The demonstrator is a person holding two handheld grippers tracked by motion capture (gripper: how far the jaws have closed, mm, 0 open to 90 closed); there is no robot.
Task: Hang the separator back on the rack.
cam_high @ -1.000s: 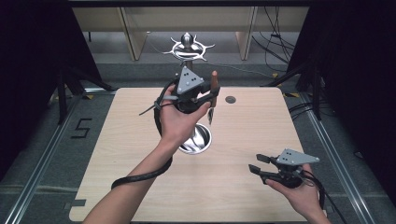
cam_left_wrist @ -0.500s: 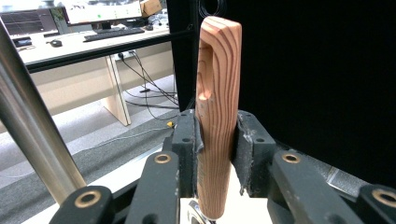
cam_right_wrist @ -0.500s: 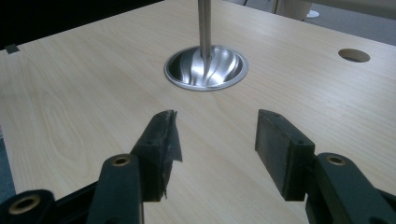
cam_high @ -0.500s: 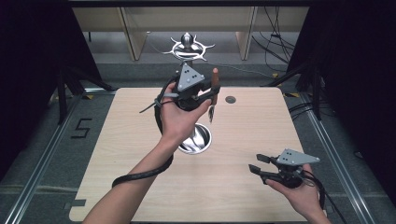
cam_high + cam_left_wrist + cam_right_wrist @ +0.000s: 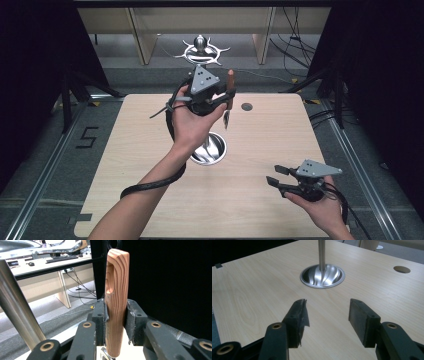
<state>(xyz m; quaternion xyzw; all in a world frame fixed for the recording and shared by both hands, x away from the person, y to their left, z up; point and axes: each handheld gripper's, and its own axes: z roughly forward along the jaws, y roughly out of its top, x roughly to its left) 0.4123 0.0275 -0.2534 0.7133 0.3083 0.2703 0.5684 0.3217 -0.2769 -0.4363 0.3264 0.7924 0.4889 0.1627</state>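
The left tongs [image 5: 227, 95], raised above the far half of the surface [image 5: 125, 165], were clamped tight on a wooden-handled utensil [image 5: 229, 92] whose long axis stood nearly upright, handle up and its metal end down; the left gripper view showed what the high view could not, the grain and the slot in the handle [image 5: 116, 297] pinched between the pads. Below sat a steel bowl [image 5: 210, 150] set in the surface, seen closer in the right gripper view with a thin metal rod [image 5: 321, 252] above it. The right tongs [image 5: 278, 176] hung low near the right front edge, jaws well apart and holding nothing.
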